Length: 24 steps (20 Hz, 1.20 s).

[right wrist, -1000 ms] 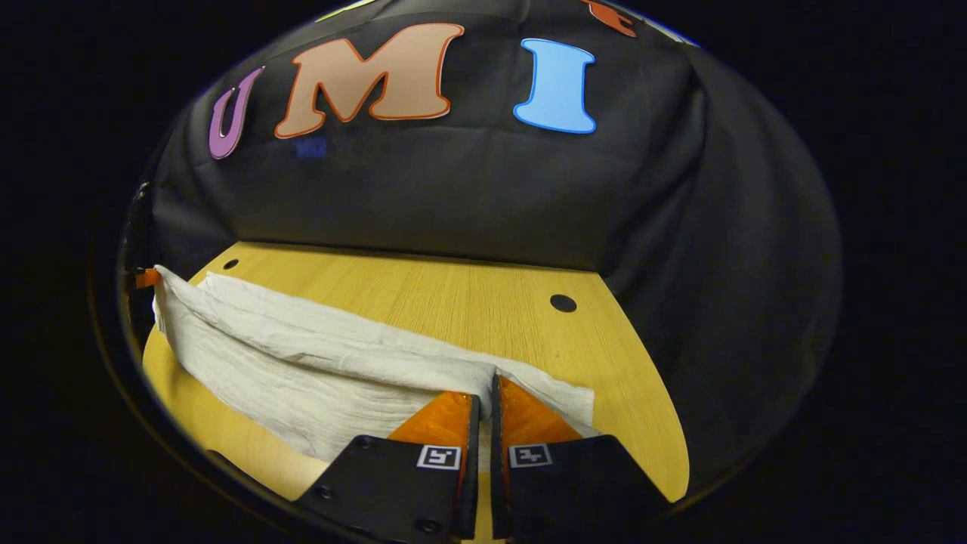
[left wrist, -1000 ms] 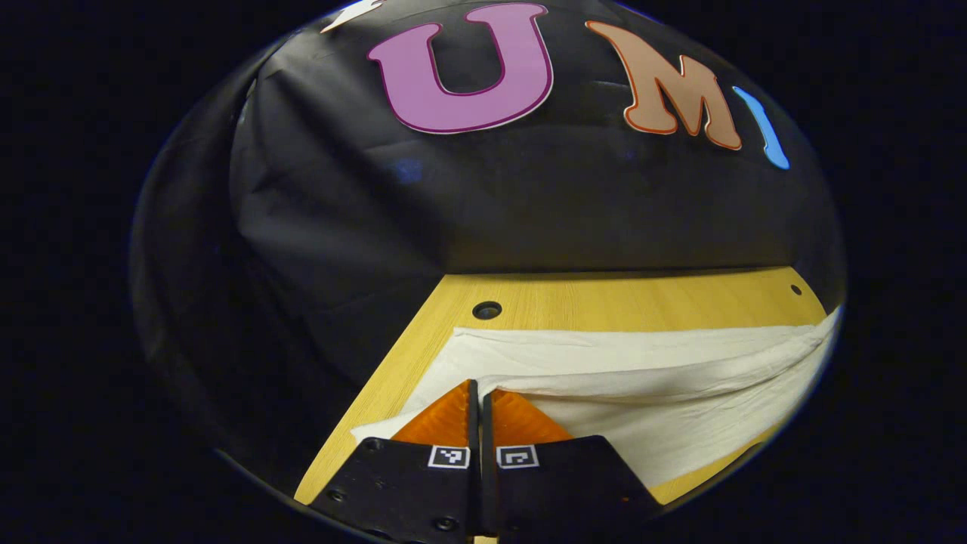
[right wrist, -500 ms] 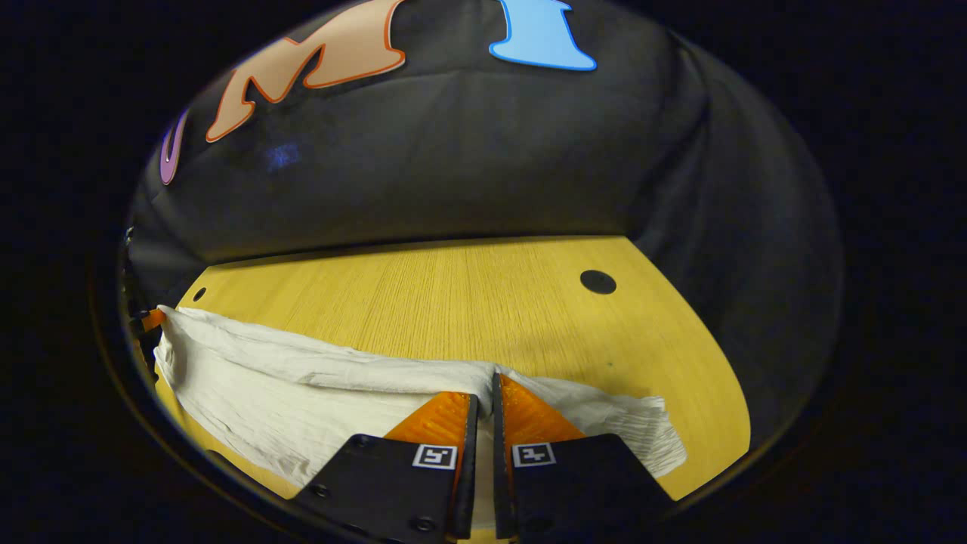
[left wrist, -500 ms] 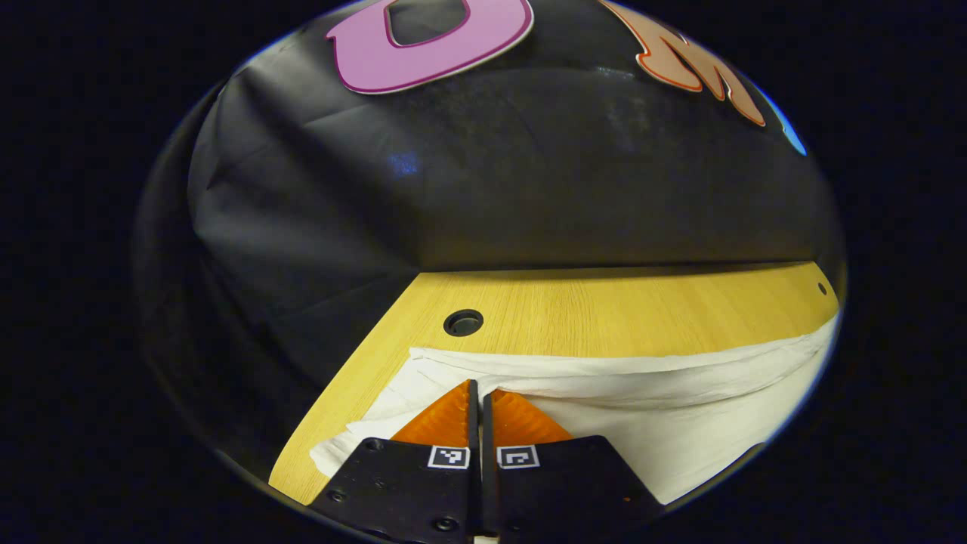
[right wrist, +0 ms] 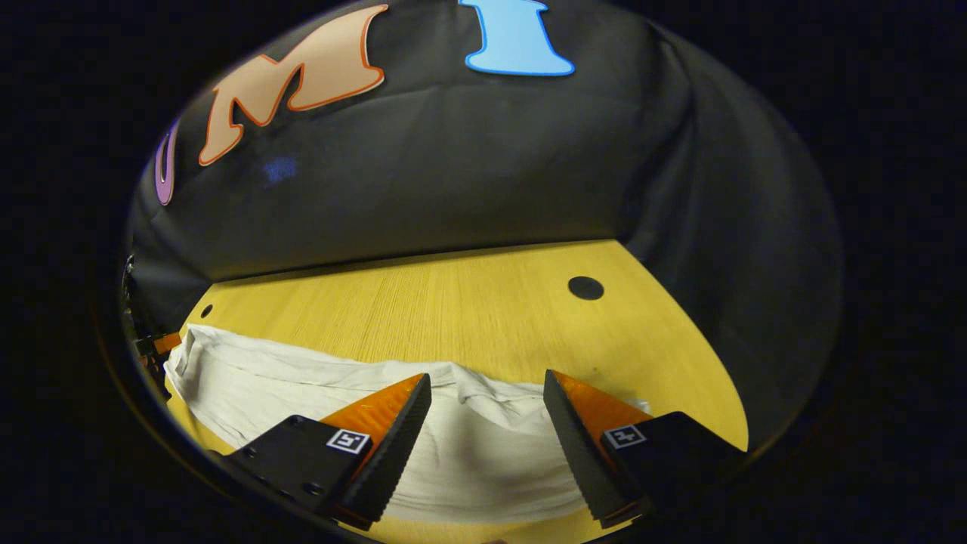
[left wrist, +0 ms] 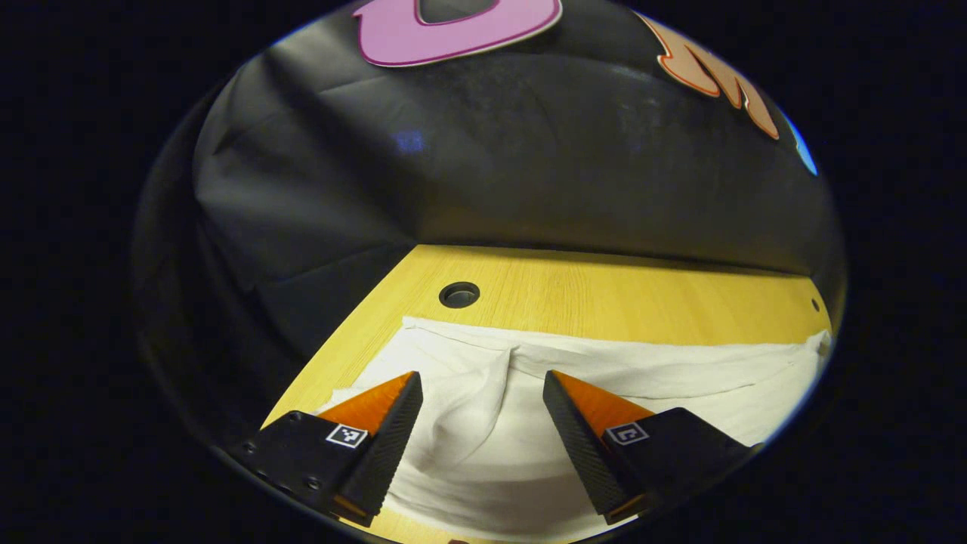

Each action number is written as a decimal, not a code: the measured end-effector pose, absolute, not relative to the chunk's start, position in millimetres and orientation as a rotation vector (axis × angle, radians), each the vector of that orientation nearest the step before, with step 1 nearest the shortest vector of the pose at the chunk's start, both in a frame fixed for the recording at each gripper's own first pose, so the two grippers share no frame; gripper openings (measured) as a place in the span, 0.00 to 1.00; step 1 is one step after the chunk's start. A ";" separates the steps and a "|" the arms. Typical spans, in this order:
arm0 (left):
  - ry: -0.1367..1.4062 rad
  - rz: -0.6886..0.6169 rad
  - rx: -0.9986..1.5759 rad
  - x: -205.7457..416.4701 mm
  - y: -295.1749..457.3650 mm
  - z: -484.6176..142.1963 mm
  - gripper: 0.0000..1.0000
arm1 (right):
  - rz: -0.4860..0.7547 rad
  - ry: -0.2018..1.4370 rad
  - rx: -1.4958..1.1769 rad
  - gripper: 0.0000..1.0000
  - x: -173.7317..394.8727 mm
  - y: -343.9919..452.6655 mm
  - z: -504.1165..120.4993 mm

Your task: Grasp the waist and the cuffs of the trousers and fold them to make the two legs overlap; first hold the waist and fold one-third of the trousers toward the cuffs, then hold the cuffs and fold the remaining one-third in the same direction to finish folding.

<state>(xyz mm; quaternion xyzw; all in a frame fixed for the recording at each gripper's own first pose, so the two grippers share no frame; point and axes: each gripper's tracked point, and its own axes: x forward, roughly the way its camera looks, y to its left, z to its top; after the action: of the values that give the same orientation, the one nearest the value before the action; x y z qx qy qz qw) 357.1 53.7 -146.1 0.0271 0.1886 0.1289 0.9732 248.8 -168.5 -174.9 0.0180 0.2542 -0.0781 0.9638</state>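
White trousers (left wrist: pixel 604 378) lie folded lengthwise on the yellow wooden table (left wrist: pixel 604 295). In the left gripper view my left gripper (left wrist: pixel 482 378) is open over one end of the cloth, where a raised pinch ridge runs between the fingers. In the right gripper view the trousers (right wrist: pixel 287 374) stretch off to the left, and my right gripper (right wrist: pixel 487 380) is open above their other end, with a small rumpled ridge between the fingers. At the far left edge of that view a bit of the left gripper (right wrist: pixel 162 344) sits by the cloth's far end.
The table has a round hole near each back corner (left wrist: pixel 459 294) (right wrist: pixel 585 287). A bare strip of table (right wrist: pixel 453 302) runs behind the trousers up to the black cloth wall. The table's side edges fall away close to both grippers.
Both grippers were shut on the trousers' edge and carried it toward the back of the table. Now both have opened and let go, leaving pinch ridges in the cloth.
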 end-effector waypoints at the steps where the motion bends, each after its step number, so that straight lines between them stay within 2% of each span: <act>1: 0.360 0.254 0.040 347.5 50.0 -134.8 0.98 | -0.171 0.501 0.048 0.96 238.5 -175.4 -164.2; 4: 0.306 0.211 0.052 317.7 38.1 -111.3 0.98 | -0.232 0.473 0.062 0.96 203.3 -209.4 -146.7; 5: 0.297 0.210 0.074 303.6 35.8 -105.3 0.94 | -0.255 0.476 0.063 0.96 190.1 -222.0 -146.5; 6: 0.288 0.204 0.092 291.8 32.1 -102.1 0.98 | -0.274 0.484 0.075 0.93 177.4 -231.2 -151.0; 7: 0.282 0.198 0.105 281.1 28.6 -99.9 0.94 | -0.290 0.494 0.101 0.93 166.6 -239.6 -157.3; 8: 0.277 0.197 0.111 269.3 27.0 -100.6 0.97 | -0.302 0.506 0.137 0.93 156.6 -243.1 -162.2; 10: 0.275 0.197 0.094 244.9 16.8 -100.4 0.97 | -0.327 0.525 0.196 0.93 139.5 -251.6 -176.7; 11: 0.267 0.194 0.077 236.7 10.2 -99.7 0.98 | -0.338 0.531 0.211 0.97 133.2 -257.3 -184.1; 12: 0.261 0.195 0.061 227.9 4.0 -98.3 0.97 | -0.351 0.535 0.224 0.97 126.3 -261.4 -191.5; 23: 0.256 0.237 0.020 182.7 -31.8 -110.2 0.97 | -0.364 0.559 0.468 0.97 151.8 -279.9 -243.3; 24: 0.246 0.229 0.013 182.6 -35.7 -108.0 0.97 | -0.360 0.558 0.481 0.92 155.3 -280.3 -246.3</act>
<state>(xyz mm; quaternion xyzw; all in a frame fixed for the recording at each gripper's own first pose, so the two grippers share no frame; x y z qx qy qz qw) 182.6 -35.7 -108.0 0.0064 0.1227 0.1138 0.9859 155.3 -280.3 -246.3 0.2337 0.2714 -0.1751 0.9171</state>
